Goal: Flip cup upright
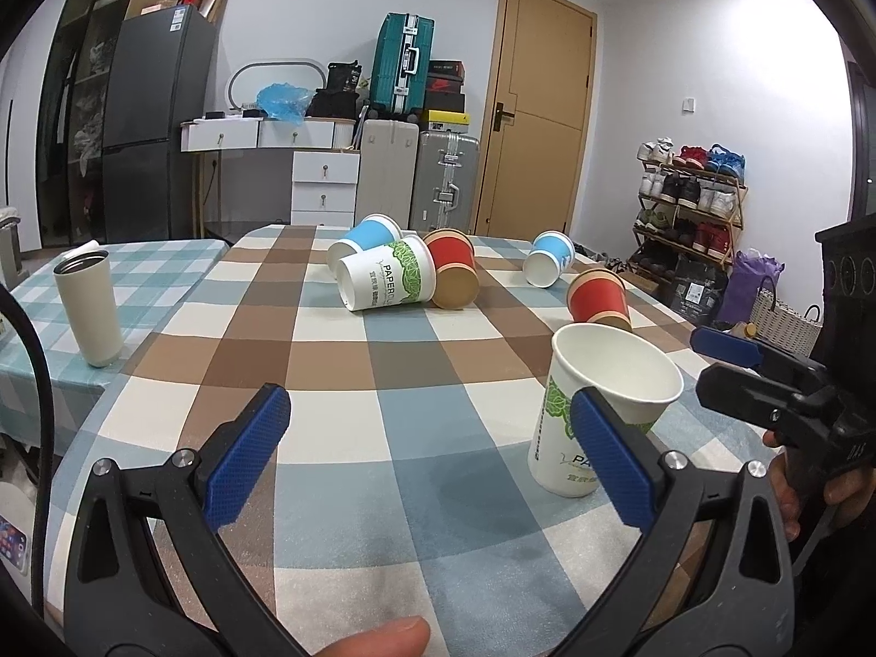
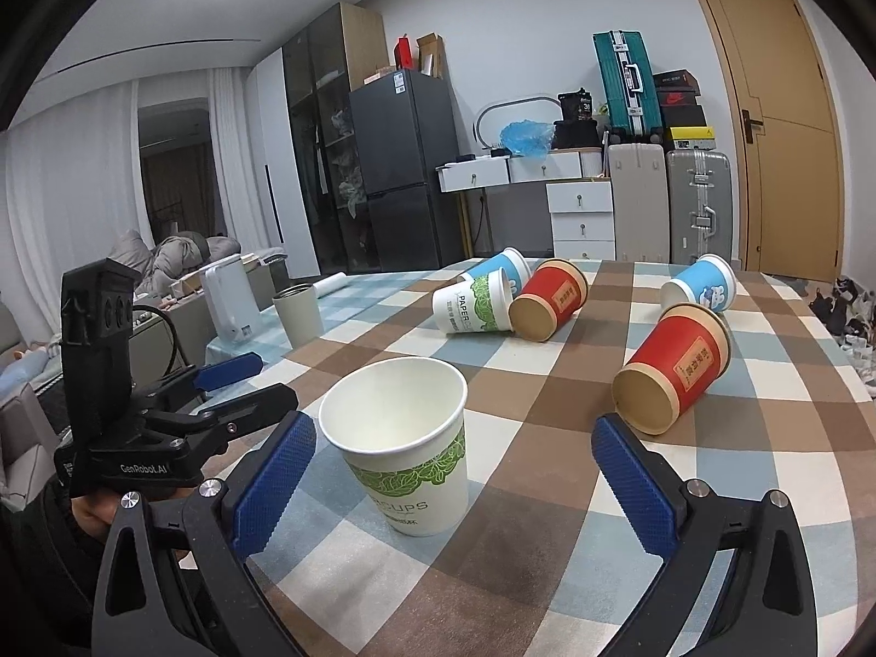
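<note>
- The checked table (image 2: 547, 547) carries five paper cups lying on their sides towards the far end, and one white cup with green leaves (image 2: 408, 454) standing upright, mouth up, near the front.
- The right gripper (image 2: 454, 484) is spread wide and empty; the upright cup stands between its blue pads, nearer the left one, touching neither.
- The left gripper (image 1: 432, 457) is likewise spread and empty.
- Risk, as I judge it: either gripper swinging towards the nearest red cup (image 2: 676, 369) could clip the light upright cup and topple it.
</note>
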`<control>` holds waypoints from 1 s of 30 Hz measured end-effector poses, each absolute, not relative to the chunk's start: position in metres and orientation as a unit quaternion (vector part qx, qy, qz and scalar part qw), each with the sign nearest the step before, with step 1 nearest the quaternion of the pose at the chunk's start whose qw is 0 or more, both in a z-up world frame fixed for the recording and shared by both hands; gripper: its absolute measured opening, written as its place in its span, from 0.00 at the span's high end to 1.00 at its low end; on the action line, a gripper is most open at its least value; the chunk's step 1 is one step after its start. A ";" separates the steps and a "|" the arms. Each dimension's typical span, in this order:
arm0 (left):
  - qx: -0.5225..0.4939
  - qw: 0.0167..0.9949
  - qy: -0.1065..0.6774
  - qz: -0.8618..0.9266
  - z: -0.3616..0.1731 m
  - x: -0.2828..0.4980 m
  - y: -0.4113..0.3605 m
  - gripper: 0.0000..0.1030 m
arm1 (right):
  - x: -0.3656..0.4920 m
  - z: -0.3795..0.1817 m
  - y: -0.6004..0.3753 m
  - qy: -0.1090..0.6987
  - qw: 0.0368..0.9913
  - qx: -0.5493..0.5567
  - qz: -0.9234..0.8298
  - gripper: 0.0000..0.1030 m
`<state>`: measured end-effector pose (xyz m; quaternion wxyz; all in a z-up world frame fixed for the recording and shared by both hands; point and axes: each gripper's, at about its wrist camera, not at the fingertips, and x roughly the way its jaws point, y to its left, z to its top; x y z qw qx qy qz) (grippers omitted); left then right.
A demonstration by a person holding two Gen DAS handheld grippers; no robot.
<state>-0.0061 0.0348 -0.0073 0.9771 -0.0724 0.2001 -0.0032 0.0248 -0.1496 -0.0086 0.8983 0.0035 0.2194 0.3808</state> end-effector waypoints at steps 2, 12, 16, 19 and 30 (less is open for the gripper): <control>-0.071 0.978 0.198 -0.005 -0.008 -0.007 0.034 0.01 | 0.024 -0.009 -0.151 0.218 0.898 0.004 0.382 0.00; -0.071 0.978 0.194 -0.004 -0.008 -0.010 0.032 0.01 | 0.021 -0.011 -0.152 0.210 0.896 0.007 0.390 0.00; -0.067 0.979 0.193 -0.004 -0.009 -0.011 0.031 0.01 | 0.021 -0.011 -0.152 0.209 0.896 0.007 0.392 0.00; -0.063 0.979 0.194 -0.004 -0.009 -0.011 0.028 0.01 | 0.021 -0.011 -0.152 0.208 0.896 0.006 0.393 0.00; -0.061 0.979 0.194 -0.004 -0.010 -0.011 0.027 0.01 | 0.021 -0.012 -0.151 0.209 0.894 0.004 0.396 0.00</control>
